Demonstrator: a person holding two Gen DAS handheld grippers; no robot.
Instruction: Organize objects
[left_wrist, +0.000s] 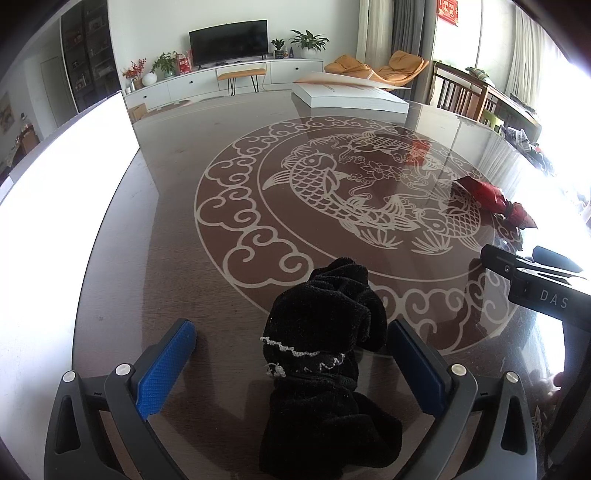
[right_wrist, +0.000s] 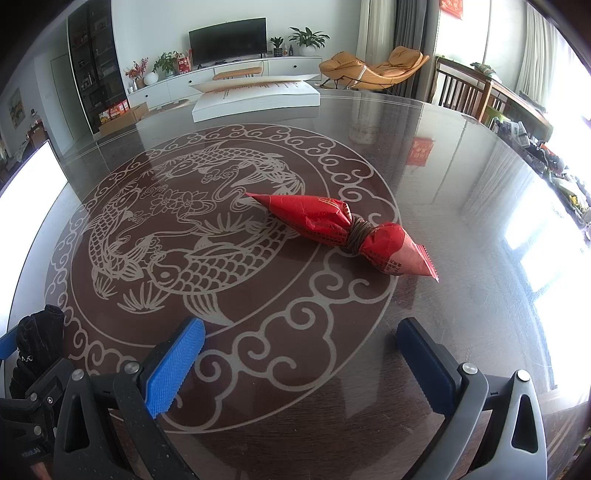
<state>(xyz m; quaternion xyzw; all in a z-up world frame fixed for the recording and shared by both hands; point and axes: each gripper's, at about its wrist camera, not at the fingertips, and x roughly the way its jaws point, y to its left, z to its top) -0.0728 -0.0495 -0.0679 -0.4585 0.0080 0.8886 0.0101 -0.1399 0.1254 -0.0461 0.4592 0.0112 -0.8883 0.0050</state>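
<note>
The left gripper (left_wrist: 291, 334) has its jaws spread as wide as they go, and a crumpled black cloth (left_wrist: 325, 354) with a white beaded trim lies on the table (left_wrist: 177, 229) between the two blue pads, in the lower middle of the left wrist view. Neither pad presses on it; a clear gap shows on the left side, while the right pad stands just beside the fabric. In the right wrist view the same cloth (right_wrist: 35, 332) shows at the lower left edge, beside the left tool.

The right gripper (right_wrist: 301, 338) is also wide open and holds nothing; only the glossy brown tabletop with its white carp-and-cloud pattern lies between its pads. A red wrapped packet (right_wrist: 332, 225), cinched round the middle with brown cord, lies above and to the right of centre in that view, well apart from the fingertips. In the left wrist view the packet (left_wrist: 487, 197) sits at the right, above the right tool's black body.

A white box (right_wrist: 258, 98) rests at the table's far edge.
</note>
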